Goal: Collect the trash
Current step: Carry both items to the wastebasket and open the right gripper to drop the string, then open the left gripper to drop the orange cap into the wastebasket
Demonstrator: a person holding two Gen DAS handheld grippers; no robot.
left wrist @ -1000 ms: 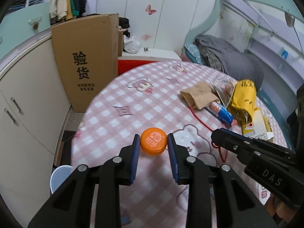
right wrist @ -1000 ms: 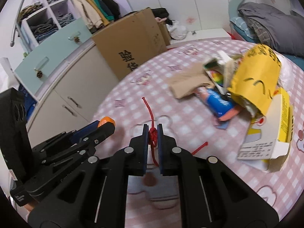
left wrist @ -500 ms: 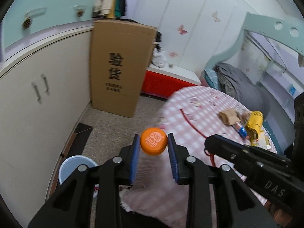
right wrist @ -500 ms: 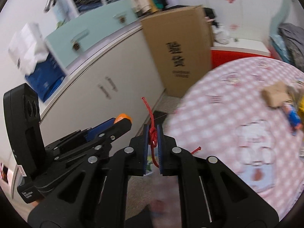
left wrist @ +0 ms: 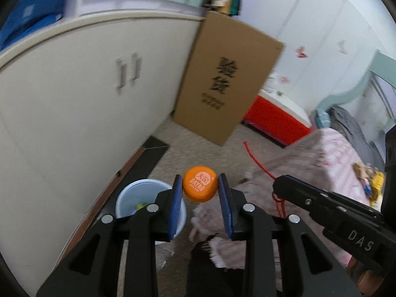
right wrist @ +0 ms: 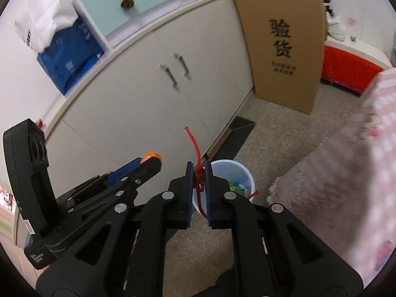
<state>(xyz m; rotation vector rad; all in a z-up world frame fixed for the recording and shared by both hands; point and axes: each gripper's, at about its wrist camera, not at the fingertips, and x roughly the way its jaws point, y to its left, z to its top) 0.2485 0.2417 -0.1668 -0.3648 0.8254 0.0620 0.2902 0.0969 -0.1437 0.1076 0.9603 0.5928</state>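
Left gripper (left wrist: 200, 190): lower centre of the left wrist view; blue pads clenched on the orange cap (left wrist: 200, 187), one pad on each side of its rim; in the right wrist view it shows at lower left (right wrist: 151, 159), the cap (right wrist: 150, 155) peeking out at its tip
Cap: printed top faces the camera; held in the air above the floor, just right of the bin in the frame
Right gripper (right wrist: 198, 180): lower centre of the right wrist view; pads nearly together, grasping the knot of the red cord (right wrist: 198, 173); in the left wrist view it enters from the lower right (left wrist: 279, 185)
Cord: one end stands up above the pads; the rest hangs below them, a short end (right wrist: 253, 194) poking out to the right; in the left wrist view it (left wrist: 257, 159) runs up and left from the right gripper's tip
Bin (right wrist: 232, 164): pale blue, open, on the floor straight behind the right gripper's pads; small green and blue scraps lie inside; in the left wrist view (left wrist: 138, 190) it sits lower left of centre, partly behind the left finger
Tablecloth (right wrist: 346, 173): pink check, right edge of both views; blurred
Cabinet (left wrist: 74, 94): cream doors with two handles, left half of frame
Box (right wrist: 282, 39): brown cardboard, upright on the floor, upper right, leaning by the cabinet's far end
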